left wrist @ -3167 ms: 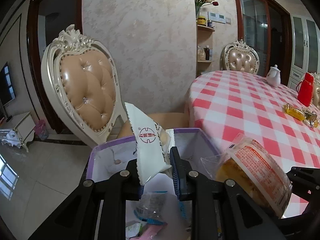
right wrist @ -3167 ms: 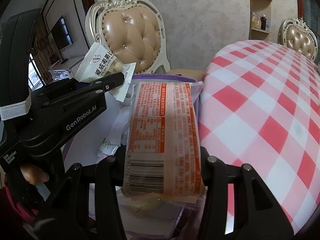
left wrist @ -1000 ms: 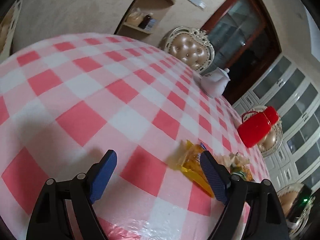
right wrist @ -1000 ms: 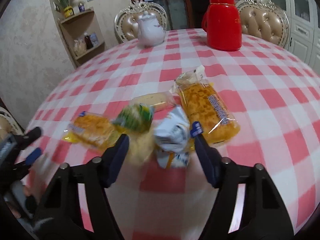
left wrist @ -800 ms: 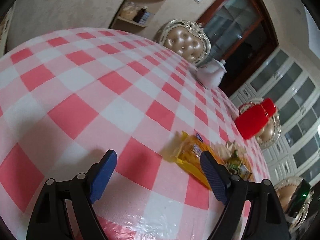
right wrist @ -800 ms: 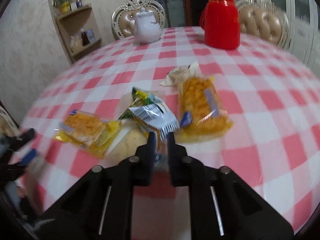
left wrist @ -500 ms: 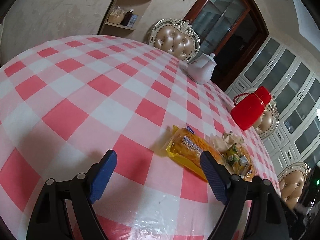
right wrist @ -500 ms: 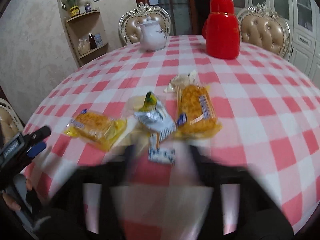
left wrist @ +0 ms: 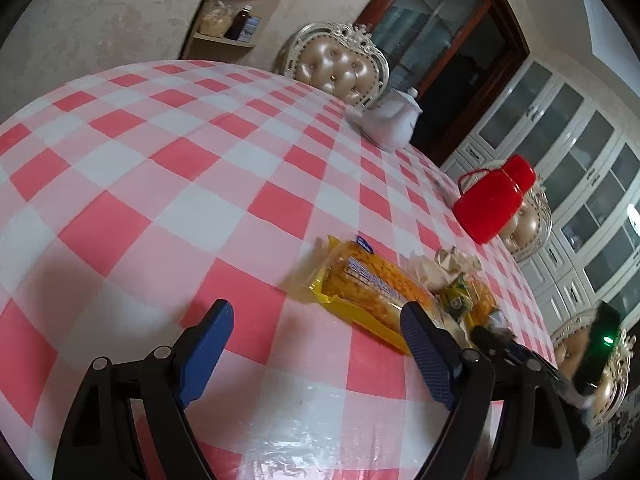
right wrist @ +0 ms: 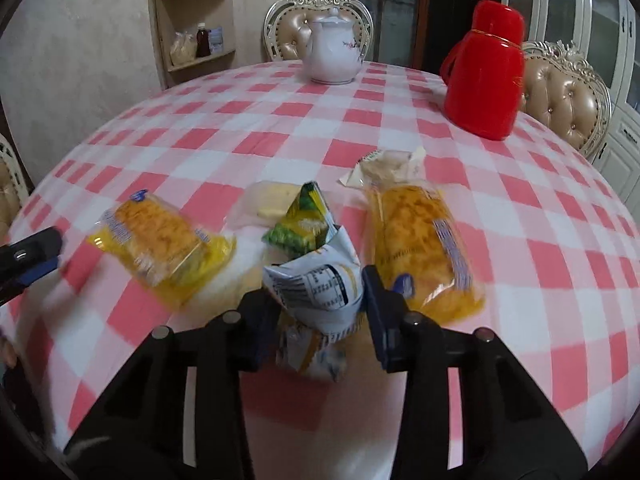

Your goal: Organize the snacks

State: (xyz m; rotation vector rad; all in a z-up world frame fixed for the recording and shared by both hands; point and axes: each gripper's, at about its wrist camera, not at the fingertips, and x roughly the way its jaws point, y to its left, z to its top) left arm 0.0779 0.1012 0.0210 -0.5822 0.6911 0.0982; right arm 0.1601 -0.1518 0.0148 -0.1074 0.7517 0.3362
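Observation:
Several snack packets lie on the pink checked table (right wrist: 280,128). My right gripper (right wrist: 320,304) has a crumpled white and blue packet (right wrist: 320,284) between its pads; its jaws are closing and squeeze the packet. Around it lie a green packet (right wrist: 304,224), a pale clear packet (right wrist: 268,198) and two yellow cake packets (right wrist: 160,240) (right wrist: 420,248). My left gripper (left wrist: 316,332) stands open over bare tablecloth, holding nothing. One yellow cake packet (left wrist: 368,284) lies just beyond its right finger. The left gripper's finger (right wrist: 36,254) shows at the right wrist view's left edge.
A white teapot (right wrist: 332,56) and a red thermos (right wrist: 484,72) stand at the far side of the table. Padded chairs (right wrist: 564,96) ring the table. A corner shelf (right wrist: 196,40) stands against the back wall. The table (left wrist: 180,168) curves away to the left.
Both grippers left the purple box and came to the table. The right jaws opened wide, then closed around the white and blue packet. The left gripper rolled and shifted slightly, still open.

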